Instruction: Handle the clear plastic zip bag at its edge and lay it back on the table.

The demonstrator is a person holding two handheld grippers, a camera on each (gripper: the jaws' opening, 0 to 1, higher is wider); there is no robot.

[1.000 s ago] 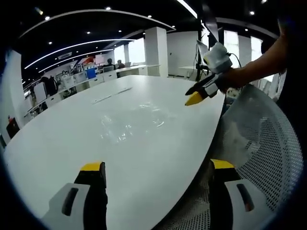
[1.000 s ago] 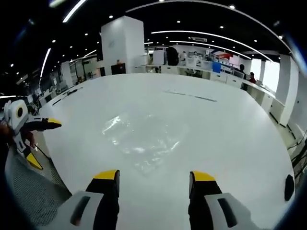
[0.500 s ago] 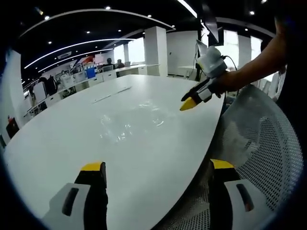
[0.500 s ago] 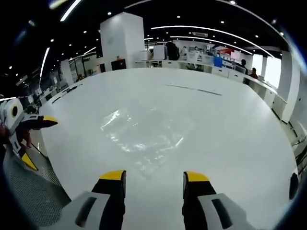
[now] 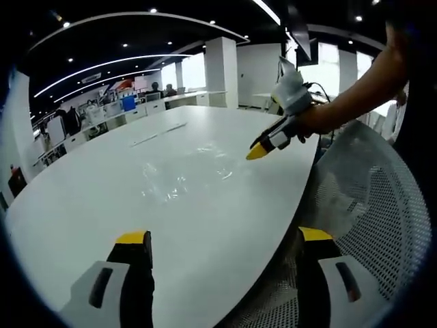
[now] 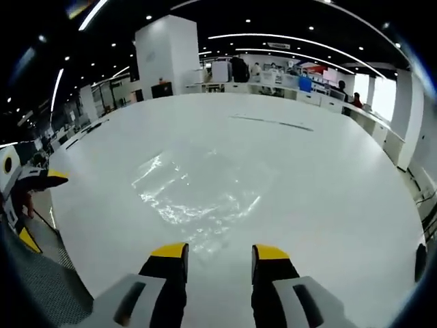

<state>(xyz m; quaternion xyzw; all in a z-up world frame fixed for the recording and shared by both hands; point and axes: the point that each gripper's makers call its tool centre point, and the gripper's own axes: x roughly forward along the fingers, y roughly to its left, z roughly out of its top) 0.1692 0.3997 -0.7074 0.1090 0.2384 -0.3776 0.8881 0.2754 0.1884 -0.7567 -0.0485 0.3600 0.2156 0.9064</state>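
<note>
Clear plastic zip bag (image 6: 194,191) lying flat on white table (image 6: 328,184), seemingly holding nothing, right gripper (image 6: 218,253) hovering just beside its near edge, jaws narrowly parted, left gripper (image 5: 222,239) idling spread wide.

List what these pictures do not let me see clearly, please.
- Bag edges: clear film on a white table, outline faint in both views.
- Bag's zip side: cannot tell, right gripper view.
- Right gripper jaw gap: too small, left gripper view.
- Left gripper bases: cut by the frame bottom.

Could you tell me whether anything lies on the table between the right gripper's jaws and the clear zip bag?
Nothing does. In the right gripper view, bare white table is all that separates the right gripper from the near edge of the clear zip bag.
</note>
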